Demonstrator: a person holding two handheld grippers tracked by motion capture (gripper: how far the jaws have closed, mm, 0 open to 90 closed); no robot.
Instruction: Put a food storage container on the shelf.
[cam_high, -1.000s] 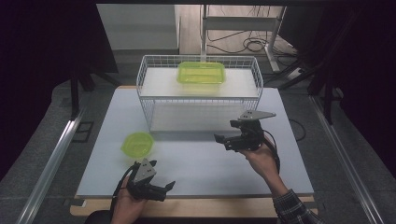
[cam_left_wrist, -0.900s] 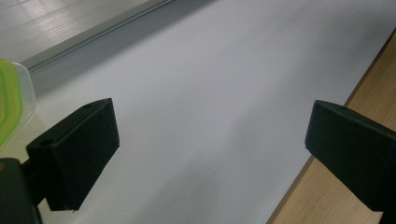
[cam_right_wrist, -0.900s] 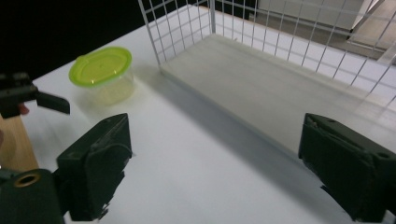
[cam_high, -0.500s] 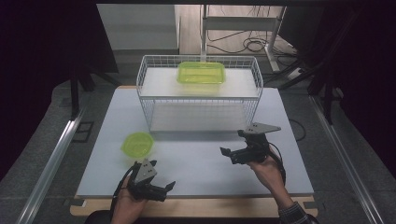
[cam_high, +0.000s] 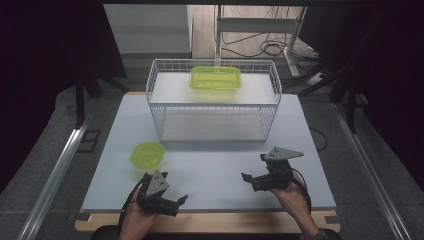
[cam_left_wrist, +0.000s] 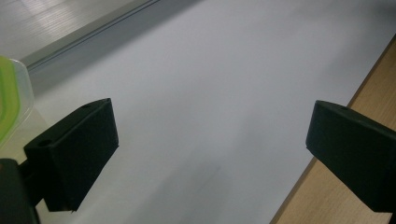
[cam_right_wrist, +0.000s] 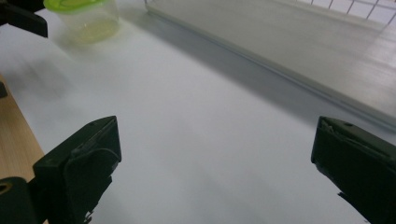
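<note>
Lime-green rectangular lidded container (cam_high: 215, 78) atop the wire rack (cam_high: 214, 102), long axis left–right; round green-lidded tub (cam_high: 147, 155) near left. Left gripper (cam_high: 179, 202) and right gripper (cam_high: 247, 179): jaws wide, empty.

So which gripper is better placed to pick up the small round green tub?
Left. The left gripper sits open just below the round tub, while the right gripper is across the mat.

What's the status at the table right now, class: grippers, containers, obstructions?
Left gripper open, empty. Right gripper open, empty. Round green-lidded tub on mat; rectangular one on wire rack. Nothing between.
</note>
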